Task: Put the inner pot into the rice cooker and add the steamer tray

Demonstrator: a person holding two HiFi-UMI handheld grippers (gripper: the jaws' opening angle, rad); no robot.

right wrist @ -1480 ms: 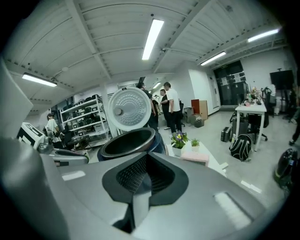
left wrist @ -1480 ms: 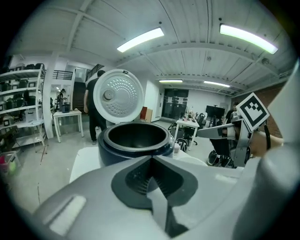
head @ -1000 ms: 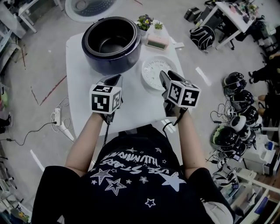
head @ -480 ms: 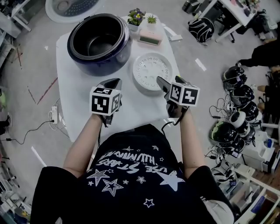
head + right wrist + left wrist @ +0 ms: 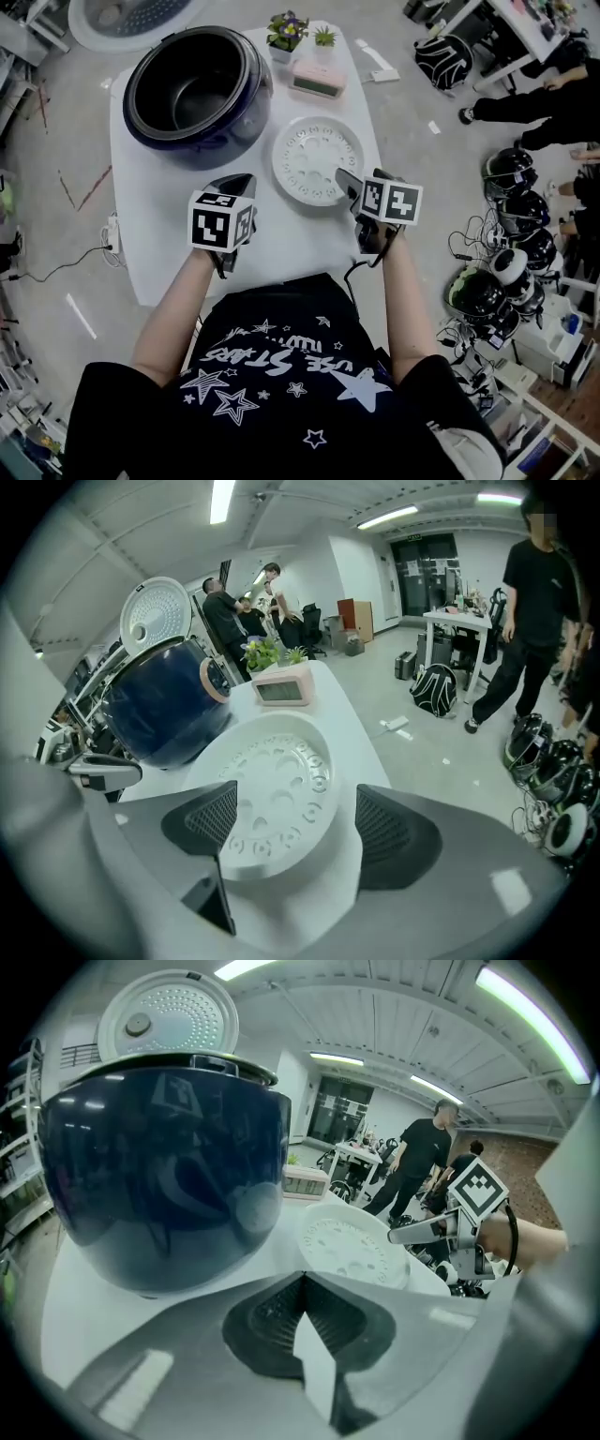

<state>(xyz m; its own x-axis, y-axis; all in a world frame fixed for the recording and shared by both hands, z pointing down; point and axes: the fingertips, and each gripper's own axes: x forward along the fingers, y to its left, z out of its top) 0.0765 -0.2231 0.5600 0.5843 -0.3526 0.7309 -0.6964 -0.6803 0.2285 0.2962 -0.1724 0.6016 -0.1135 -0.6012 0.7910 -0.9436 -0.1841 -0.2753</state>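
Cooker first: the dark blue rice cooker [image 5: 197, 94] stands at the far left of the white bench [image 5: 169, 216], its lid [image 5: 131, 14] thrown back and upright behind it. Its well is dark and deep with a paler ring at the rim; whether that dark lining is the inner pot cannot be told from here. The steamer tray [image 5: 317, 159], a shallow white round dish pierced with holes, lies flat on the bench just to the right of the cooker, apart from it, with nothing in it.

The left tongs [image 5: 236, 180] hang over bare bench in front of the cooker, jaws pressed together with nothing between them. The right tongs [image 5: 345, 178] sit at the tray's near right edge. Their jaws have just been opening and now stand wide, and the right gripper view shows the tray's near rim in the gap between the ribbed pads [image 5: 208, 819], neither pad pressing on it.

At the far end of the bench stand two small potted plants [image 5: 286, 33] and a pink clock [image 5: 317, 80].
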